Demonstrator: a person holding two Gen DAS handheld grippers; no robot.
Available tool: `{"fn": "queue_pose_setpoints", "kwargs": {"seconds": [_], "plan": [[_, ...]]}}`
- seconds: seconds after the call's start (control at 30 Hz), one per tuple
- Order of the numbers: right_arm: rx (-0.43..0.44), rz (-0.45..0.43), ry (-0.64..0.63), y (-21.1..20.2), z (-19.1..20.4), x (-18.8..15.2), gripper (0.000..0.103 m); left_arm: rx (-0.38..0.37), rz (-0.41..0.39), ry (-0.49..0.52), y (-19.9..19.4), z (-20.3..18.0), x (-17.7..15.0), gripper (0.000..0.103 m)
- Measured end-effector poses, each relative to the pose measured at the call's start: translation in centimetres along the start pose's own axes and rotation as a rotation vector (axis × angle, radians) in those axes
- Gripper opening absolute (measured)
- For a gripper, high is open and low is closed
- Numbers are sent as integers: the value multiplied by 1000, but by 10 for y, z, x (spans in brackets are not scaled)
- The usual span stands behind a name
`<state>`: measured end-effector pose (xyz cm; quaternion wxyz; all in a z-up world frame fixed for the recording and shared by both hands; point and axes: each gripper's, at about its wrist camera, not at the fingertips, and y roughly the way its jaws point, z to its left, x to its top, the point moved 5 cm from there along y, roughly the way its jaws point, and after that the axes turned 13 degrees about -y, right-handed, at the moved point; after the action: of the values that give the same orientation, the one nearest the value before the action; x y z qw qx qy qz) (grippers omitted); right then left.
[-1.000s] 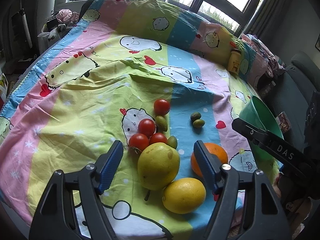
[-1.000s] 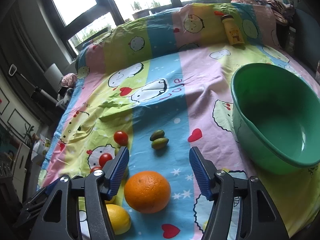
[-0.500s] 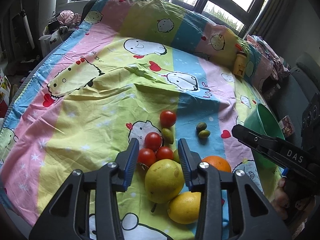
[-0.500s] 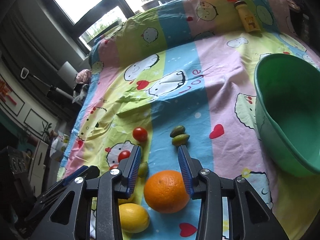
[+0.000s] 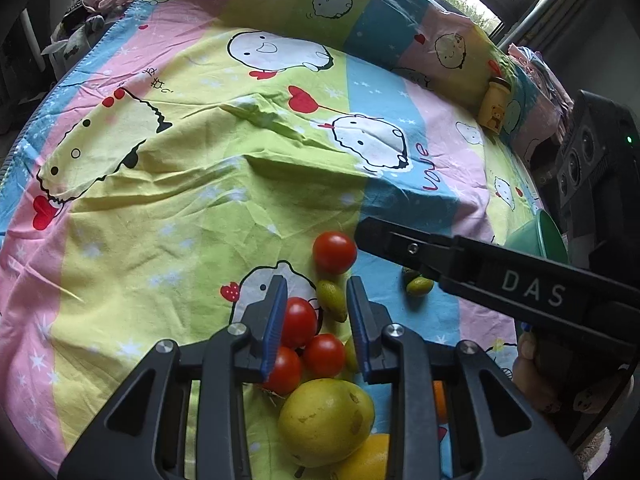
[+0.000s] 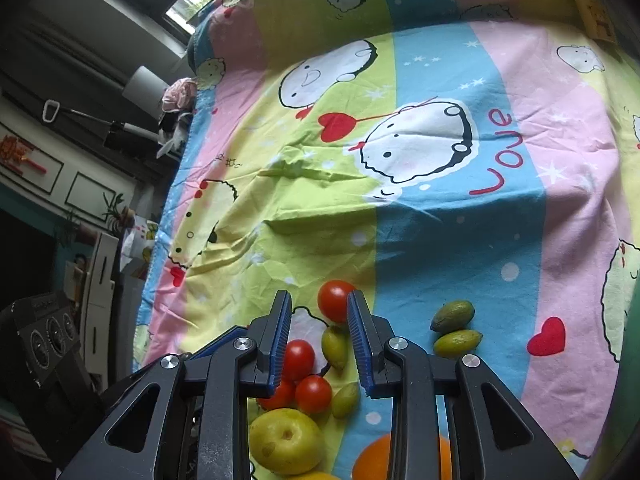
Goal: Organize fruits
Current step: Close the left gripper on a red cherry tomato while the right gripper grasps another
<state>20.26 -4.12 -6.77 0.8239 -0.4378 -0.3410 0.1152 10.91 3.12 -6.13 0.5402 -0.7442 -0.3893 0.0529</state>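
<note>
The tomatoes [image 5: 304, 344] are seen in a cluster just ahead of the left gripper [image 5: 316, 320], nearer than to the right gripper [image 6: 318, 332]. Both jaws have just been closing, are narrowed, and nothing is gripped.

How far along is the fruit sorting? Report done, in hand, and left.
Done: nothing visible; tomatoes, small green fruits, the yellow-green fruit and the orange all lie on the bedsheet. Only the rim of the green basin shows.
In hand: nothing. The left gripper and right gripper have just been closing, both empty above the tomato cluster.
Left: every fruit.
</note>
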Motion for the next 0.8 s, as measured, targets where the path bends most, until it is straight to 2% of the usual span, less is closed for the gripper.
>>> {"fn": "queue_pose_setpoints", "kwargs": {"seconds": [0.07, 0.2, 0.47, 0.63, 0.8], "plan": [[9, 16, 0, 7, -1, -1, 32, 33, -12, 20, 2, 2, -1, 29], [-26, 34, -2, 14, -7, -2, 32, 101, -25, 26, 9, 10, 0, 29], [-15, 42, 14, 20, -12, -5, 32, 92, -16, 14, 12, 10, -3, 26], [-51, 51, 5, 25, -10, -6, 32, 106, -12, 8, 16, 12, -3, 26], [-41, 50, 2, 28, -9, -6, 32, 118, 2, 6, 20, 15, -3, 26]]}}
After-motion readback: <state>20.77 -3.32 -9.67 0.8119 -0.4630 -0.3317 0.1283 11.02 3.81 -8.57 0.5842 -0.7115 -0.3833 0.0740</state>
